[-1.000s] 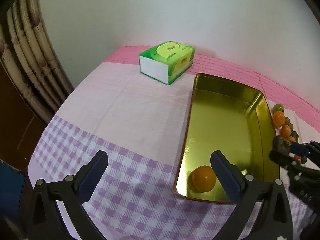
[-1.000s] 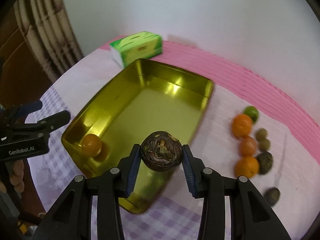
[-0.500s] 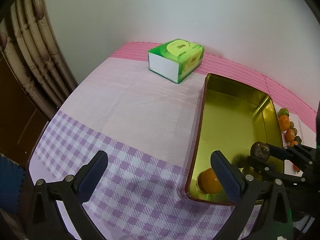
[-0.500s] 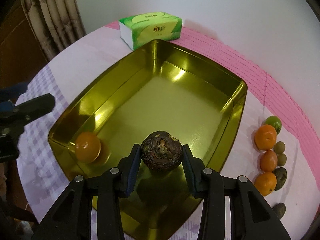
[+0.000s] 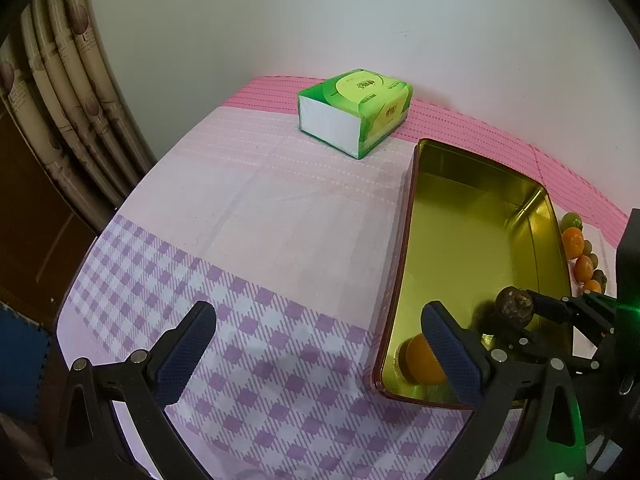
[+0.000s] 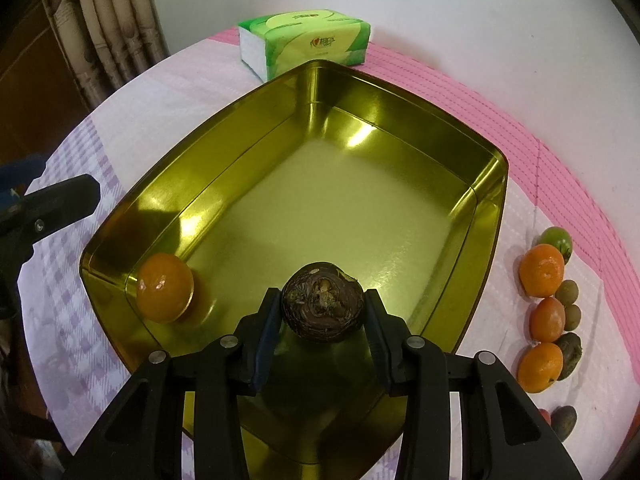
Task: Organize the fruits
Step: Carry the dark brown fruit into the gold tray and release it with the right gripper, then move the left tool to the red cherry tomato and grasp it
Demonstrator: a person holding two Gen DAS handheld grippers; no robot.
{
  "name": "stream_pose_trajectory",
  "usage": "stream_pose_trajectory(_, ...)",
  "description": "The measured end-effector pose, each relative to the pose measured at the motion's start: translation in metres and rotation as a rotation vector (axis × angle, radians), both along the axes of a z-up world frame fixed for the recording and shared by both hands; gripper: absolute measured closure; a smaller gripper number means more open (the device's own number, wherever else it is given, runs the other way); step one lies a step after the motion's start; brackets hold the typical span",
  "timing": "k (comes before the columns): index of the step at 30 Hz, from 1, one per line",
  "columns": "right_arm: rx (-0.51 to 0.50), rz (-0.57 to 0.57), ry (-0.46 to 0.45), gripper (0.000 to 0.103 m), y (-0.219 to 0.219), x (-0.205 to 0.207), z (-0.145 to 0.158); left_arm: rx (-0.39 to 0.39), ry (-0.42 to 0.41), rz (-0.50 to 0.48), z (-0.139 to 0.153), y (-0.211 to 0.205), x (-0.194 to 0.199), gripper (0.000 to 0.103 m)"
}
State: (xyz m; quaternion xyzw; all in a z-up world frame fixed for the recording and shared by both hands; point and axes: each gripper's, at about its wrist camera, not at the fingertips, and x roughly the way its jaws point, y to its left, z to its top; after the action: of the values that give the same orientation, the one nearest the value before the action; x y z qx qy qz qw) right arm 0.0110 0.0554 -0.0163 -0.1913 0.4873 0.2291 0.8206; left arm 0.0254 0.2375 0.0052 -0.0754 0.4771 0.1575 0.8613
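My right gripper [image 6: 322, 302] is shut on a dark brown, wrinkled round fruit [image 6: 323, 307], held low over the near end of the gold metal tray [image 6: 400, 92]. One orange [image 6: 165, 287] lies in the tray's near-left corner. In the left wrist view the same brown fruit [image 5: 514, 307] hangs over the tray [image 5: 472, 208] in the right gripper [image 5: 516, 314], with the orange [image 5: 420, 364] partly hidden behind my finger. My left gripper [image 5: 316, 320] stands open and holds nothing, above the checked cloth left of the tray.
A row of loose fruit lies right of the tray: three oranges [image 6: 542, 270], a green fruit [image 6: 557, 238], small brown ones [image 6: 567, 291] and dark ones [image 6: 569, 354]. A green tissue pack [image 5: 356, 110] stands behind the tray by the wall. A curtain [image 5: 72, 92] hangs at left.
My right gripper has carried the brown fruit from the tray's near rim to farther in over the tray floor and lower. The left gripper has stayed about where it was, still open.
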Motion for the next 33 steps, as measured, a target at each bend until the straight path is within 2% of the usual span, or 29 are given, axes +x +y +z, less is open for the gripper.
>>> stream_pose_trajectory(6, 0.013, -0.008, -0.002, 0.057, -0.002, 0.0, 0.003, 0.004, 0.001, -0.005, -0.001, -0.002, 0.0, 0.001)
stream_pose_trajectory(8, 0.017, -0.01, -0.012, 0.048, -0.003, -0.002, 0.006, 0.005, -0.002, -0.01, 0.0, -0.003, 0.0, 0.001)
stream_pose_trajectory(10, 0.029, -0.018, -0.019, 0.044, -0.005, -0.002, 0.01, 0.007, -0.004, -0.013, 0.001, -0.005, 0.0, 0.001)
stream_pose_trajectory(17, 0.075, -0.048, -0.049, 0.043, -0.02, -0.008, 0.027, 0.026, -0.01, -0.052, 0.003, -0.017, 0.0, 0.001)
stream_pose_trajectory(23, 0.107, -0.079, -0.089, 0.039, -0.044, -0.013, 0.043, 0.052, -0.011, -0.088, 0.002, -0.029, -0.002, 0.001)
stream_pose_trajectory(26, 0.164, -0.106, -0.098, 0.038, -0.065, -0.016, 0.052, 0.064, -0.013, -0.097, 0.003, -0.033, -0.003, 0.001)
stream_pose_trajectory(30, 0.144, -0.153, -0.141, 0.035, -0.095, -0.022, 0.058, 0.076, -0.021, -0.101, 0.004, -0.036, -0.003, 0.001)
stream_pose_trajectory(33, 0.143, -0.219, -0.139, 0.035, -0.127, -0.021, 0.056, 0.088, -0.022, -0.11, 0.003, -0.039, -0.003, 0.001)
